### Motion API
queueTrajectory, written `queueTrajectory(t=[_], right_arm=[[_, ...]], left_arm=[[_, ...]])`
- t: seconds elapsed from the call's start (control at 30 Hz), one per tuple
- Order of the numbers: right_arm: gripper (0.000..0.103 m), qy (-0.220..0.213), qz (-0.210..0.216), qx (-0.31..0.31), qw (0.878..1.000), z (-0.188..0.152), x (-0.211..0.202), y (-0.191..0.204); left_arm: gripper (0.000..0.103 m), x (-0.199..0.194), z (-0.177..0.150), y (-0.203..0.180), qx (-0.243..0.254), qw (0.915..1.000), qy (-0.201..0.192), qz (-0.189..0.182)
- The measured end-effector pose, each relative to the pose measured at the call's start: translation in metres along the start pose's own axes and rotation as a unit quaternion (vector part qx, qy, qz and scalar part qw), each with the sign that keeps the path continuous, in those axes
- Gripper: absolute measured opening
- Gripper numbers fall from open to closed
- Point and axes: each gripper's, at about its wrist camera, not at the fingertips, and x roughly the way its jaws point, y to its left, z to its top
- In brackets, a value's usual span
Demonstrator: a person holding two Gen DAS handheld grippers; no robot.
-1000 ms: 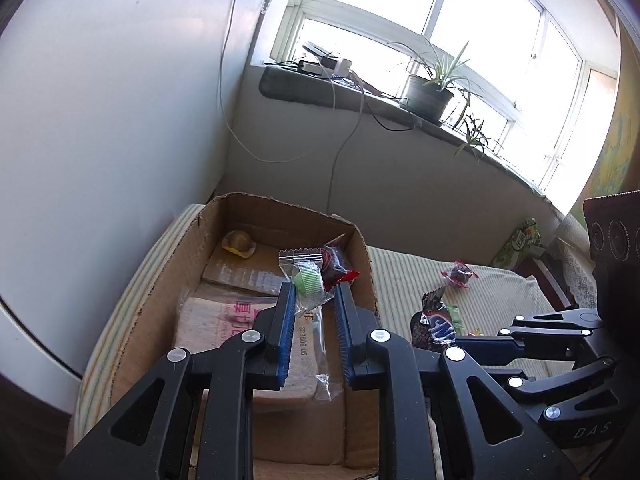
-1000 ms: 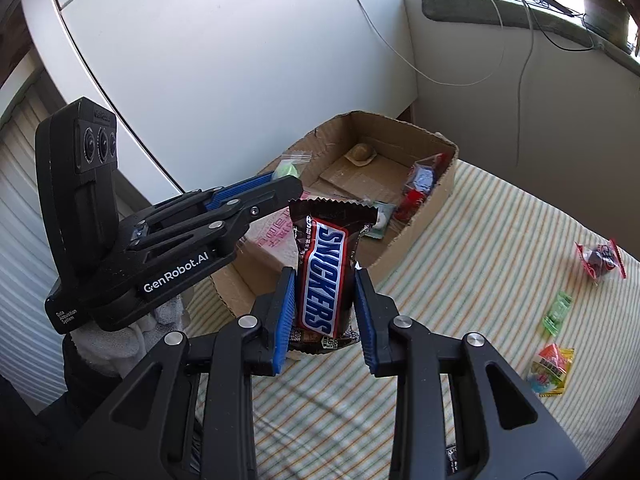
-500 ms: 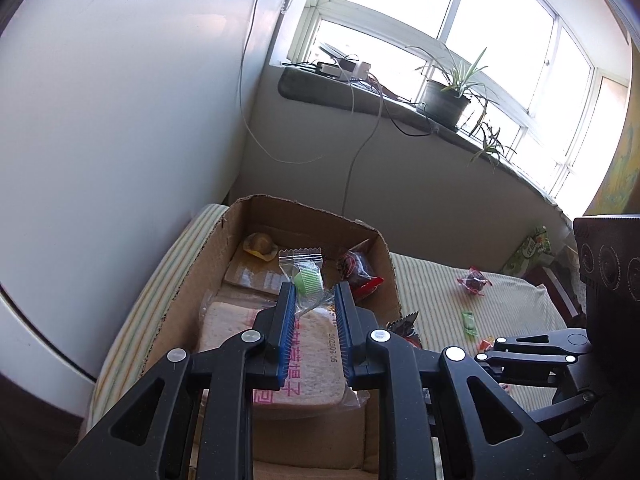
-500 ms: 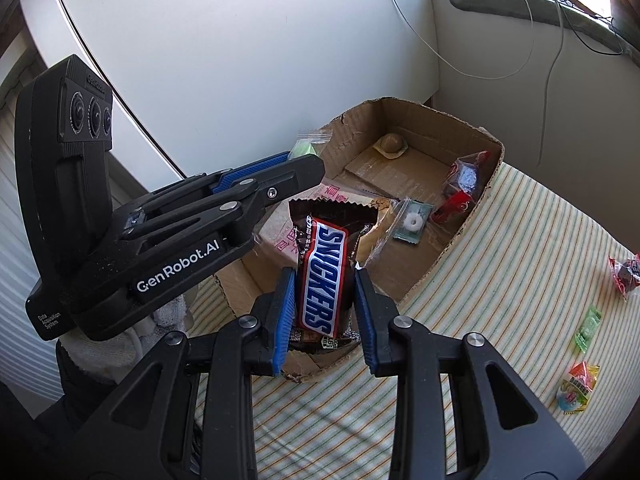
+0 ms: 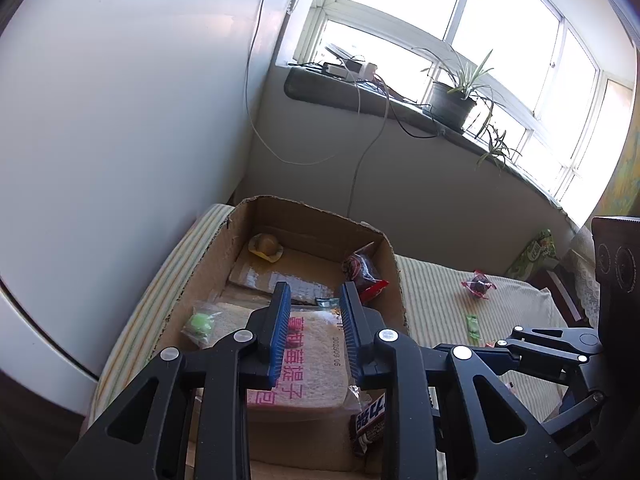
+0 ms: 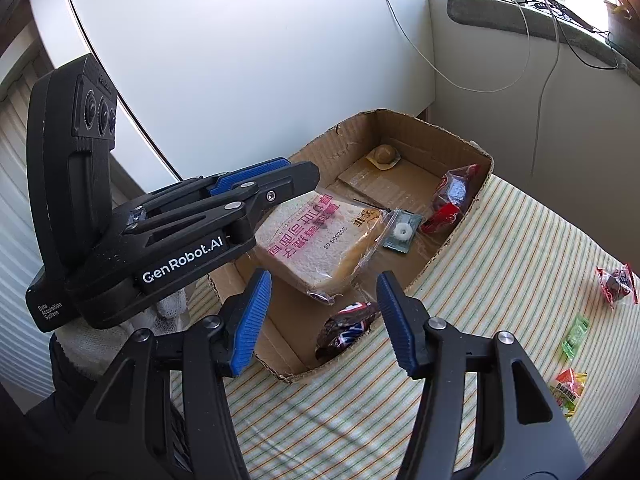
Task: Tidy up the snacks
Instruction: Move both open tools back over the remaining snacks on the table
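Cardboard box (image 6: 460,144) on striped cloth holds the chocolate bar (image 6: 346,328) in its near corner. Above it, my right gripper (image 6: 324,316) is opening, empty; my left gripper (image 5: 314,320) parts narrowly, empty.

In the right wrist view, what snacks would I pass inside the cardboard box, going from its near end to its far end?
Snickers bar → wrapped bread slice → small packet with a white ring candy → red-and-clear packet → round brown pastry at the far end.
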Motion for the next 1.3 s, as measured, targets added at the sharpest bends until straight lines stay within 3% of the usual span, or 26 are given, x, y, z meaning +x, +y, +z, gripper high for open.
queueTrajectory(t=[0.43,0.8,1.07,1.17,1.3], right_arm=[[0.058,-0.016,-0.029,0.013,0.999,-0.010,-0.029,-0.019],[0.058,-0.023,-0.090,0.060,0.994,-0.042,-0.074,-0.078],[0.058,0.000,-0.138,0.106,0.985,-0.089,-0.090,-0.132],[0.058,0.015,-0.147,0.109,0.983,-0.107,-0.091,-0.147],[0.058,0.042,-0.152,0.094,0.983,-0.129,-0.090,-0.156]], left_arm=[[0.024,-0.004,0.000,-0.020,0.015,0.9997,-0.003,-0.019],[0.024,0.002,-0.012,-0.066,0.057,0.9959,0.020,-0.068],[0.024,0.015,-0.037,-0.114,0.101,0.9852,0.073,-0.117],[0.034,0.019,-0.053,-0.133,0.126,0.9779,0.097,-0.136],[0.035,0.019,-0.075,-0.157,0.166,0.9669,0.118,-0.154]])
